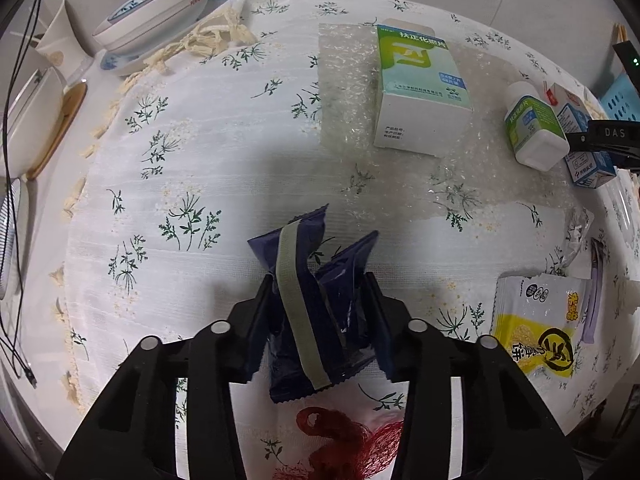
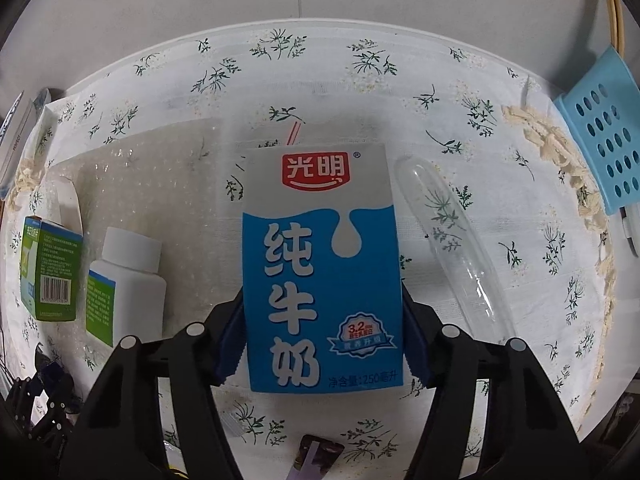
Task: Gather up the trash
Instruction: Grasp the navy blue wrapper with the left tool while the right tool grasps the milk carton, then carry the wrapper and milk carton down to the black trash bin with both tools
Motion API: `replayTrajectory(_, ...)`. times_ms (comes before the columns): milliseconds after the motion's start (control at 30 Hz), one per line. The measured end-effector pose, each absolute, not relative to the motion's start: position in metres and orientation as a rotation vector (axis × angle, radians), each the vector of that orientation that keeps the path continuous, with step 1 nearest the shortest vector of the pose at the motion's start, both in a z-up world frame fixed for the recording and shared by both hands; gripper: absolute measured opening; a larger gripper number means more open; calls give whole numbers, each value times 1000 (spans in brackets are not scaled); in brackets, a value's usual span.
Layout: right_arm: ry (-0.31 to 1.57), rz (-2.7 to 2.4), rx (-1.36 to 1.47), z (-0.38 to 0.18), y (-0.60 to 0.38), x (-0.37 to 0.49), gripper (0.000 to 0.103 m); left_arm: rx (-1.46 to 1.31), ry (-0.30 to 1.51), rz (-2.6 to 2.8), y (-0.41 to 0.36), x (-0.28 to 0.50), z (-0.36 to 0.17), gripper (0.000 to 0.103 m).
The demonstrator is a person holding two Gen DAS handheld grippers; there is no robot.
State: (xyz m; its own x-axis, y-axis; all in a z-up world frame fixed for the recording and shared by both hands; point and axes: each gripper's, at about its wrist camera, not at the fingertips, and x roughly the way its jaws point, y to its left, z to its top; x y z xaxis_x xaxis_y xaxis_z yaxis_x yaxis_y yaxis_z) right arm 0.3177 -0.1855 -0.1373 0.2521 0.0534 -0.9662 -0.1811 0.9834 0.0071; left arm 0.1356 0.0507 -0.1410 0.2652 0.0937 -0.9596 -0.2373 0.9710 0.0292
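Note:
A crumpled dark blue snack wrapper [image 1: 320,312] with a grey-green strip lies on the flowered tablecloth [image 1: 200,160]. My left gripper [image 1: 319,280] points down at it, and both fingers press into its sides. In the right wrist view a blue and white milk carton [image 2: 320,240] with a straw at its top lies on the cloth. My right gripper [image 2: 322,300] is shut on it, with the blue pads against its two long edges.
A green and white medicine box [image 1: 420,88] and a white pill bottle [image 1: 532,124] rest on bubble wrap [image 1: 348,80]. A yellow snack packet [image 1: 536,328] and red netting [image 1: 352,440] lie nearby. Bowls [image 1: 156,12] stand far left. A blue perforated basket [image 2: 600,128] and a clear plastic sleeve [image 2: 452,240] are right.

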Motion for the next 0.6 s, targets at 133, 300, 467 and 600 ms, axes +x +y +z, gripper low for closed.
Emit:
replayTrajectory(133, 1309, 173, -101, -134, -186, 317, 61, -168, 1295, 234, 55, 136, -141, 34)
replayTrajectory(300, 1286, 196, -97, -124, -194, 315, 61, -211, 1296, 250, 62, 135, -139, 24)
replayTrajectory(467, 1271, 231, -80, -109, -201, 305, 61, -245, 1287, 262, 69, 127, -136, 22)
replayTrajectory(600, 1231, 235, -67, -91, -206, 284, 61, -257, 1254, 256, 72, 116, -125, 21)
